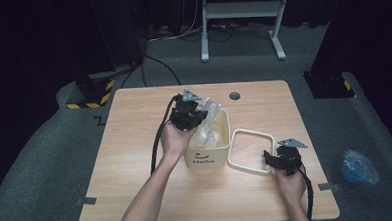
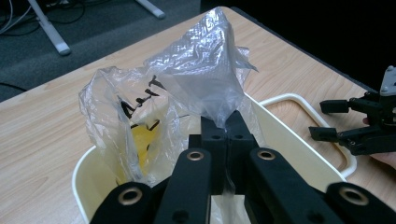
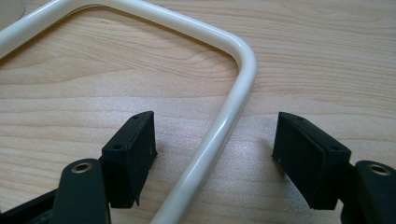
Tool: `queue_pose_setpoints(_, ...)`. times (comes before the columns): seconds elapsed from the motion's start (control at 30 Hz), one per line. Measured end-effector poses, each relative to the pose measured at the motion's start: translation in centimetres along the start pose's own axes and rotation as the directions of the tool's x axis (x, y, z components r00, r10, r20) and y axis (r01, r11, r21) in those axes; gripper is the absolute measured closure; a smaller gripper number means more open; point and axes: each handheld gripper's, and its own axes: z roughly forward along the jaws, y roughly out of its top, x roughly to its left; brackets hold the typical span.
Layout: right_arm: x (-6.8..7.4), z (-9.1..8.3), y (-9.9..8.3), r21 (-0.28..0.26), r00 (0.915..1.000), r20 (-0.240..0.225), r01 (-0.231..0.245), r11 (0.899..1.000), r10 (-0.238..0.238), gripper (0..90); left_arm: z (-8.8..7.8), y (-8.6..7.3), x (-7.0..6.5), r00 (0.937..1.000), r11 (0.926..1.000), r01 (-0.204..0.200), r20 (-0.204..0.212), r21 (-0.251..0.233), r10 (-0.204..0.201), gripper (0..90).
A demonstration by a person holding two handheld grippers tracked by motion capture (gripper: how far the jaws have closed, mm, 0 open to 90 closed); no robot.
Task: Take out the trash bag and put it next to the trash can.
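On the worktop, scene: a cream bin (image 1: 220, 148) stands near the middle of the wooden worktop (image 1: 136, 158), and a cream frame (image 1: 251, 150) lies flat just beside it, on its right.
Left hand-held gripper (image 2: 227, 122): jaws fully closed, pinching a fold of the clear plastic bag (image 2: 201, 70); the person's left hand (image 1: 175, 137) holds it over the bin.
Right hand-held gripper (image 3: 215, 154): jaws wide apart, one on each side of the frame's right rail (image 3: 219, 135); the pads do not press on it.
Bag, place: it sits inside the bin, and its top sticks out above the rim.
Bag, direction: the pinched part rises to a peak, so the long axis is about upright; the mouth side hangs loose to the left in the left gripper view.
Bag, content: something yellow shows through the film; I cannot tell what.
Writing: "Hello" with a small smile mark on the bin's front wall; black marks on the bag, not readable.
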Motion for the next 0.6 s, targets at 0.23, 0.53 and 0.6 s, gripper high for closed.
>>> queue_pose_setpoints(0.23,0.0,0.0,0.0,-0.001,1.0,0.0,0.001,1.0,-0.001,29.5,-1.0,0.1,0.4,1.0,0.9996,0.006,0.004,-0.028,-0.005,89.2)
queue_pose_setpoints(0.53,0.0,0.0,0.0,0.0,1.0,0.0,-0.001,1.0,0.001,29.5,-2.3,0.1,1.0,0.9999,0.998,0.015,0.007,-0.061,-0.015,89.2)
queue_pose_setpoints(0.6,0.0,0.0,0.0,0.0,1.0,0.0,-0.001,1.0,0.001,29.5,-2.6,0.2,1.1,0.9999,0.9976,0.016,0.006,-0.068,-0.016,89.2)
